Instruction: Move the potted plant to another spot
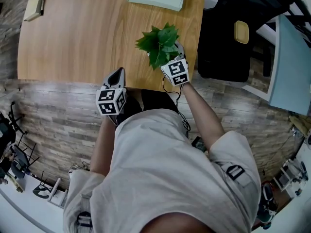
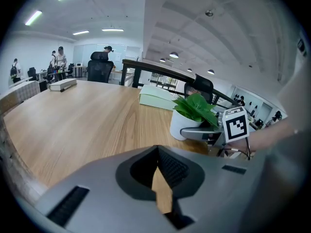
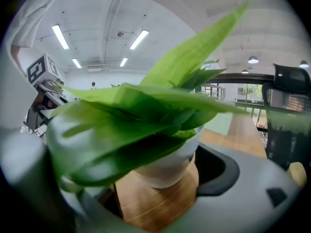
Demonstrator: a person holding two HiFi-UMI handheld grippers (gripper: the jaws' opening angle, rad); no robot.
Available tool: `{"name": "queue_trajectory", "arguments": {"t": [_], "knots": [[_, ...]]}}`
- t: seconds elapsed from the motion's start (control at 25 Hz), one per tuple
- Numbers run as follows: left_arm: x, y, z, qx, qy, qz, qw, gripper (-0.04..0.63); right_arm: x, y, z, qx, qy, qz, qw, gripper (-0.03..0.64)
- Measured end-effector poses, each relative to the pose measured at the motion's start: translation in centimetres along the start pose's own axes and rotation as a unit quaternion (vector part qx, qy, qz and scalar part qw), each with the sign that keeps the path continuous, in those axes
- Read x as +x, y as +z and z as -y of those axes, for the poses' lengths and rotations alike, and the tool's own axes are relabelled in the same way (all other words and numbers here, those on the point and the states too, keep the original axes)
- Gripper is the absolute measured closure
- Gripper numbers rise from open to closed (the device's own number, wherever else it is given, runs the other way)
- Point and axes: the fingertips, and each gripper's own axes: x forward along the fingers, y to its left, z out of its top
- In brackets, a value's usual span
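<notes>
Left gripper view | potted plant (image 2: 189, 118) upright, axis vertical | on table (image 2: 87, 115)

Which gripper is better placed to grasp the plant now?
The right gripper: its open fingers stand either side of the pot; the left gripper is shut, apart from it.

The light brown wooden table top (image 1: 73, 38) is seen to be smooth and satin, with fine grain. A smooth, matt finish is shown by the round white pot (image 2: 181, 126) — ceramic or plastic cannot be told. Its broad green leaves (image 1: 159, 43) are slightly glossy. The grey left gripper (image 2: 158, 152) is cased in matt plastic, its black pads (image 2: 171, 169) ribbed. The grey plank floor (image 1: 53, 115) appears rough-grained.
</notes>
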Motion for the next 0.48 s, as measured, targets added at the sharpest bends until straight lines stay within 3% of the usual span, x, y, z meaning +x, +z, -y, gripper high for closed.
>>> {"name": "queue_trajectory", "arguments": {"t": [0.48], "knots": [[1.1,0.5,1.4,0.014,-0.016,-0.004,0.9998,0.583,-1.1,0.3,-0.4,0.005,0.005,0.000,1.000,0.153]]}}
